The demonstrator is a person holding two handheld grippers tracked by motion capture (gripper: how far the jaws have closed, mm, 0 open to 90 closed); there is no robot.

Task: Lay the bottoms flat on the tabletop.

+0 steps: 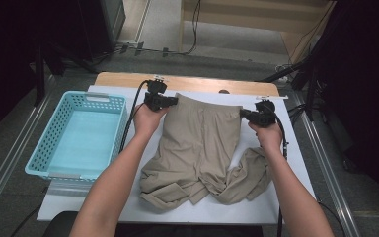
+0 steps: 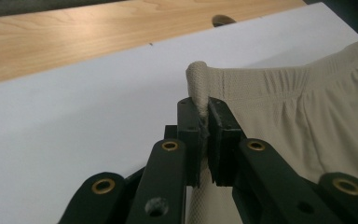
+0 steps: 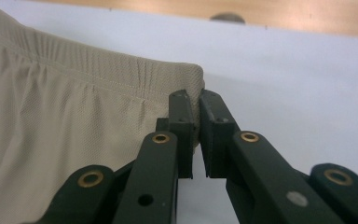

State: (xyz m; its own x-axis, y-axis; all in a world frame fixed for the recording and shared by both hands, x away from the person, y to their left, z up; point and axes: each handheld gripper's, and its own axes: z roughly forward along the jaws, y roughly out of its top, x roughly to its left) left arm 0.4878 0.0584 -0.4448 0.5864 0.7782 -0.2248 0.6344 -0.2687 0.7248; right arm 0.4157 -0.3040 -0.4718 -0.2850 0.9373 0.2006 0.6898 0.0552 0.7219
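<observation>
Shorts (image 1: 202,148), beige ones, are spread on the white sheet (image 1: 177,210) covering my table, waistband at the far end and the legs bunched up in a rumpled heap nearest me. My left gripper (image 2: 204,116) has its jaws clamped tight on the waistband's left corner, and my right gripper (image 3: 195,112) is pinching the right corner the same way. Off to my left sits a light blue basket (image 1: 39,148) on the table, well apart from the fabric.
</observation>
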